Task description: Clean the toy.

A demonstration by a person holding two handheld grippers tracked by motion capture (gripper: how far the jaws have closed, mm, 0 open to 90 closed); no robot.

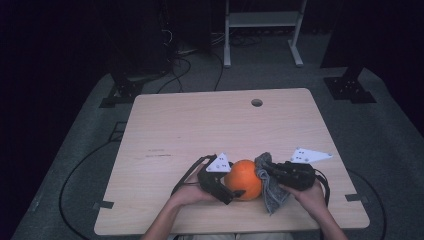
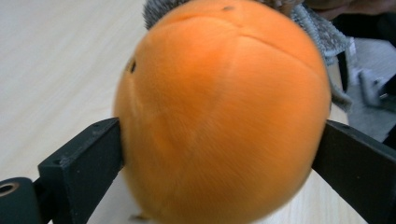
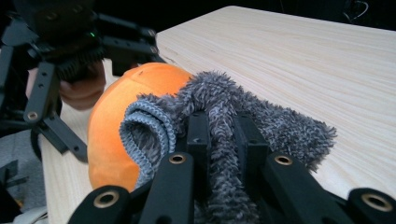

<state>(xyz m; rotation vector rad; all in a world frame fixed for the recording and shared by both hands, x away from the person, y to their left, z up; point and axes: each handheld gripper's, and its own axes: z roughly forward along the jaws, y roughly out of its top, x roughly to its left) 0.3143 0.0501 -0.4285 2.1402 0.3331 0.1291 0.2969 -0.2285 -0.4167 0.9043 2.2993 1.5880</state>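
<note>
left gripper (image 1: 226, 186) sits at the near table (image 1: 200, 120) edge, jaws spread wide to either side of the orange plush ball (image 1: 243, 179); in the left gripper view both black jaws lie against the ball's (image 2: 219, 112) flanks at its widest girth, though whether the pads squeeze or merely touch cannot be told. right gripper (image 1: 267, 172) comes in from the opposite side, jaws nearly together and clamped on a fold of the grey fuzzy cloth (image 1: 270, 187); in the right gripper view the cloth (image 3: 224, 121) bunches between the fingers and drapes onto the ball (image 3: 126, 126). key relation: cloth touches the ball's right flank, ball lies directly between the two tools, left gripper facing the right one across it. judgement: the next move turns on bringing the cloth leftward over the ball while the left gripper steadies it.
</note>
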